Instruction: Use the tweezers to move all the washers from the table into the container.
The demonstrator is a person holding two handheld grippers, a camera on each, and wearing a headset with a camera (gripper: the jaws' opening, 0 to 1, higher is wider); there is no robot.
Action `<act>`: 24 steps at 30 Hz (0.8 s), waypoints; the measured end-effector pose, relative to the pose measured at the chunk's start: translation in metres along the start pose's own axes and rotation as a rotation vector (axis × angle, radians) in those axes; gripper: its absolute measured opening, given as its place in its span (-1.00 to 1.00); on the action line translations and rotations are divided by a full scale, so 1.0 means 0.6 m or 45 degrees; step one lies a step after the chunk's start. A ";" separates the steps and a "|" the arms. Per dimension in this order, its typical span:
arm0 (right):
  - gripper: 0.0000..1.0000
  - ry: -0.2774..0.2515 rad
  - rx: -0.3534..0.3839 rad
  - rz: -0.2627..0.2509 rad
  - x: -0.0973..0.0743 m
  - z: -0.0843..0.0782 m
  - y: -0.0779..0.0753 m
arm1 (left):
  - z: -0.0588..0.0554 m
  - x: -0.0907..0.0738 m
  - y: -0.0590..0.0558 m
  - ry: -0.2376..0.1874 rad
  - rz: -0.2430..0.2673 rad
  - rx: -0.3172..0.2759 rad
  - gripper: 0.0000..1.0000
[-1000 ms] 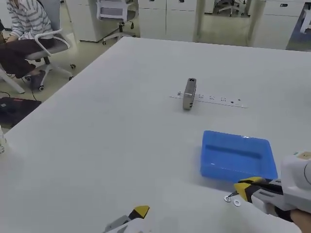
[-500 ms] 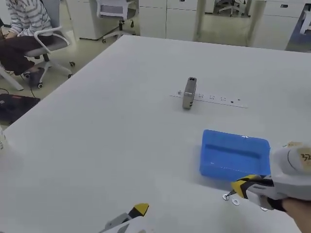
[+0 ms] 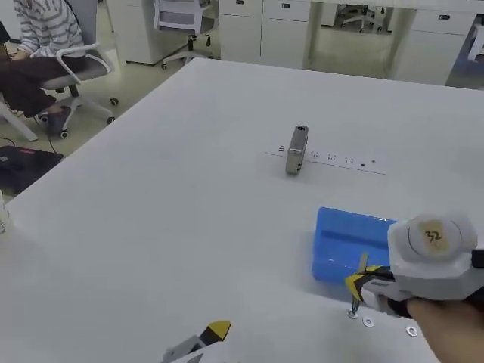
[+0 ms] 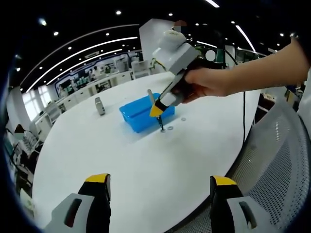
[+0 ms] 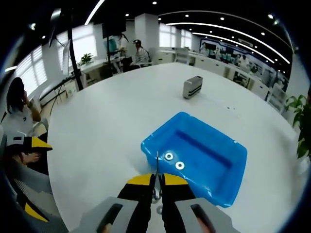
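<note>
Right gripper view puts the right tool (image 5: 156, 180) at the lower centre, its yellow-tipped jaws pressed together on the tweezers (image 5: 157, 164). The thin tweezers rise past the jaw tips and end in front of the near corner of the blue container (image 5: 228, 189). Two washers (image 5: 168, 156) lie side by side on the container floor, just right of the tweezers.

In the head view, at the lower right, the tweezers point down at the white surface (image 3: 189, 212) just in front of the container. Their tip sits at one of three loose washers (image 3: 368, 322) lying there in a short row that runs off to the right. Whether the tip grips that washer cannot be told.

Left gripper view shows the left tool (image 4: 158, 194) along the bottom edge with its jaws wide apart and nothing between them, well back from the container. A hand (image 4: 209, 85) at the upper centre grasps the right tool.

Farther up the head view, near the middle, a small grey box (image 3: 296, 150) stands on the surface beside a flush row of sockets (image 3: 336, 159). A person in a striped top (image 3: 45, 30) sits on a chair at the upper left.
</note>
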State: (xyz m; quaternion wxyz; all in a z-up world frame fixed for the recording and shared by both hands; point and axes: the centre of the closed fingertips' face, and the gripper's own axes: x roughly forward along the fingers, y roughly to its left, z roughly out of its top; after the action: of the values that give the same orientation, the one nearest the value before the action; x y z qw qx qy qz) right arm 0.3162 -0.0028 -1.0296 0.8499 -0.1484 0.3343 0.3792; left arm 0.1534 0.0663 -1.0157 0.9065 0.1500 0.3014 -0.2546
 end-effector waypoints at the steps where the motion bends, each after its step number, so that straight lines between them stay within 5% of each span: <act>1: -0.96 -0.033 0.002 0.003 -0.004 -0.002 0.003 | 0.001 0.000 0.000 -0.001 0.003 0.003 0.71; 5: -0.96 -0.107 -0.027 -0.006 -0.013 -0.008 0.009 | 0.001 0.000 0.002 0.001 0.015 0.009 0.71; 13: -0.98 -0.105 0.026 0.003 -0.017 -0.011 -0.004 | 0.002 -0.001 0.000 0.001 0.012 0.028 0.71; 24: -0.99 -0.082 0.009 0.073 -0.024 -0.010 0.011 | 0.002 -0.001 -0.001 -0.002 0.007 0.023 0.71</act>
State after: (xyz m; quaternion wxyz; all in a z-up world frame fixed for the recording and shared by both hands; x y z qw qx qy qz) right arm 0.3016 -0.0095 -1.0241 0.8497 -0.1236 0.3120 0.4067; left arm 0.1532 0.0656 -1.0148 0.9060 0.1588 0.2980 -0.2551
